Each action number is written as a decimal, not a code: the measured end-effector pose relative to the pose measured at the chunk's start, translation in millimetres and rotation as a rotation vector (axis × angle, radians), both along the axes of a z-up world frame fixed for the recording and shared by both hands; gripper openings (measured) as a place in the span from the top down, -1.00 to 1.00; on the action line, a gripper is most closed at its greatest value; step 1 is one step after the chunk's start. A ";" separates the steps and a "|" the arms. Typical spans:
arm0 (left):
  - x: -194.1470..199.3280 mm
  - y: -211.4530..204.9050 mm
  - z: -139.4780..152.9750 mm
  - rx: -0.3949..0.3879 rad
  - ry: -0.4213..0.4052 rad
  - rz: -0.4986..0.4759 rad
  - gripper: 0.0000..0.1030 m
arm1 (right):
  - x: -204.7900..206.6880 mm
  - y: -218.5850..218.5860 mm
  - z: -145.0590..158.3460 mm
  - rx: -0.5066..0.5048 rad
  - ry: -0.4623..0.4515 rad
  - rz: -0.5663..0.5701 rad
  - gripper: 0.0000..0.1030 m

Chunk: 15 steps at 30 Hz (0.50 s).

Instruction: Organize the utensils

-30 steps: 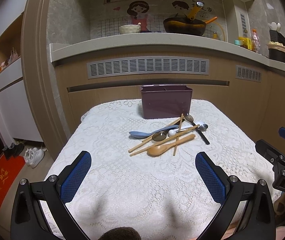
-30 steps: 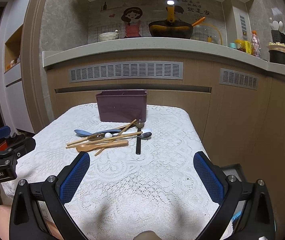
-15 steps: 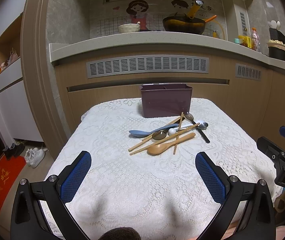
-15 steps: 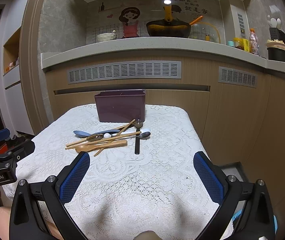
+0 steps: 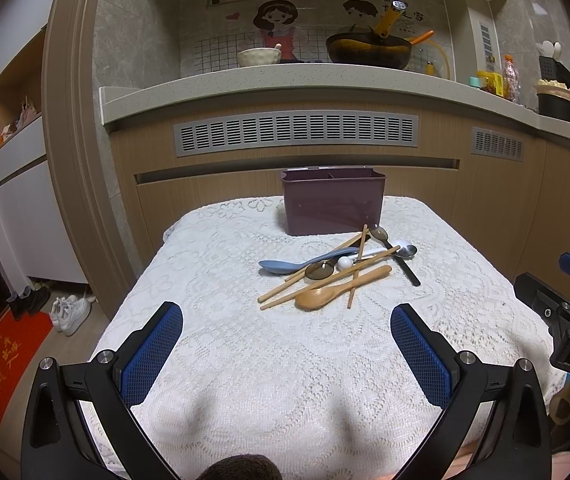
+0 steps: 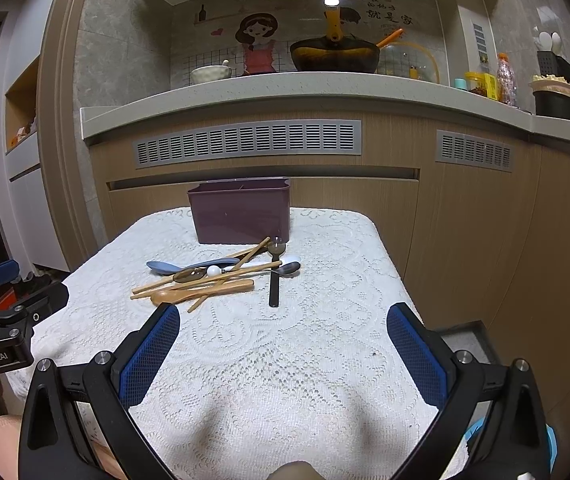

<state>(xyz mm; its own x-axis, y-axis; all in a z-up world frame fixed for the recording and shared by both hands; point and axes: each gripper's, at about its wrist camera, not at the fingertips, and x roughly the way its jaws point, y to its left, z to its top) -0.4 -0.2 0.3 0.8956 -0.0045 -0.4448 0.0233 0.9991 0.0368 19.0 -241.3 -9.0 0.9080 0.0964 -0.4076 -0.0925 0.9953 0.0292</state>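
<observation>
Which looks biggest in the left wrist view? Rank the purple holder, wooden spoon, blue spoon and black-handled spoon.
1. purple holder, clearly largest.
2. wooden spoon and blue spoon: similar length, and the blue one is partly covered, so unranked.
3. black-handled spoon, slimmest, though it lies slightly farther away.

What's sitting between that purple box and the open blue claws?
In both wrist views, a tangled pile of utensils lies between the purple utensil holder and the left gripper; nearer the gripper, only lace tablecloth.

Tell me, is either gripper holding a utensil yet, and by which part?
Nothing is held. The left gripper and right gripper are both open above the tablecloth, short of the utensil pile.
</observation>
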 end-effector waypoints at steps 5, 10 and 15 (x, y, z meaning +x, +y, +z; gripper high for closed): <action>0.4 0.3 -0.2 0.000 -0.001 0.001 -1.00 | -0.4 0.0 0.1 -0.002 -0.002 0.000 -0.99; 0.4 0.4 -0.3 0.000 0.000 0.002 -1.00 | -0.2 0.5 0.3 -0.003 -0.004 0.002 -0.99; 0.3 1.0 -0.6 -0.001 -0.001 0.002 -1.00 | 0.2 0.2 0.4 -0.004 -0.002 0.004 -0.99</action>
